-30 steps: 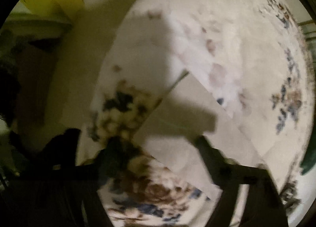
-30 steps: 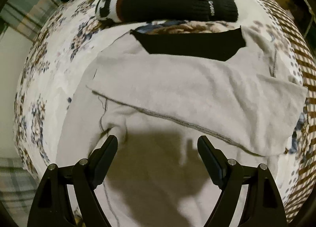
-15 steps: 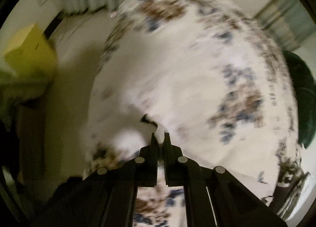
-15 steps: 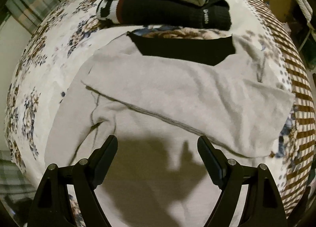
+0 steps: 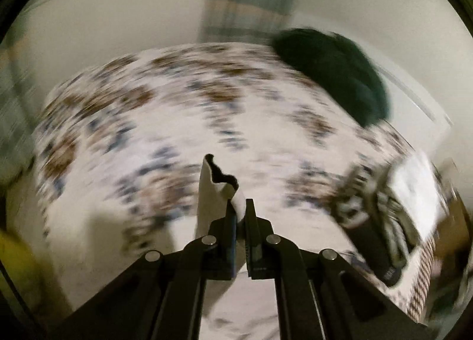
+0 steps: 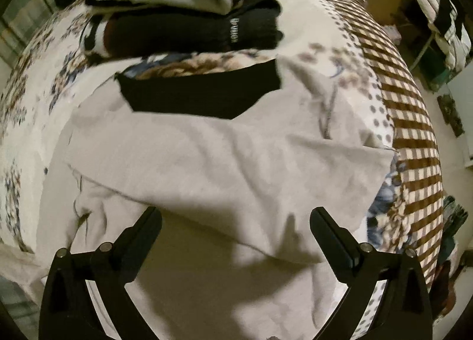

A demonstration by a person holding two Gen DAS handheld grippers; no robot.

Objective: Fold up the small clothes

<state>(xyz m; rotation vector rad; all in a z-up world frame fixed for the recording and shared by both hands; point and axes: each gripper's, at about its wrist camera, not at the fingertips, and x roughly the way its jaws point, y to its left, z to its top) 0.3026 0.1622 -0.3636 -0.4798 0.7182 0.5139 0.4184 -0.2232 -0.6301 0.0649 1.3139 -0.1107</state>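
Garment: pale grey knit sweater with a black collar band [image 6: 207, 162], spread flat on the bed in the right wrist view, one sleeve laid diagonally across the body. Position: centre of the bed, collar toward the far stack.
Held portion: a strip of pale grey fabric with a dark edge [image 5: 214, 189] stands up out of the left gripper, apparently a cuff or hem of the same sweater; the blur prevents confirming which.
Left gripper [image 5: 241, 209]: clenched on that fabric strip, raised above the bed. Judged purpose: lifting the edge clear of the surface so it can be carried over the body for the next fold.
Right gripper [image 6: 235, 221]: released, jaws wide apart, empty, hovering low over the lower body of the sweater. Judged purpose: positioned to pin or smooth the cloth while the other side is carried across.
Support surface: bed covered by a white floral-print sheet [image 5: 177, 121], with a brown-and-white checked band [image 6: 414, 138] at one side.
Finished items: stack of folded black, white and striped clothes [image 6: 183, 14] beyond the collar, kept well apart from the working area.
Other: dark green bundled cloth [image 5: 334, 73] at the far bed edge.
Risk: thin pinch may slip during the carry.
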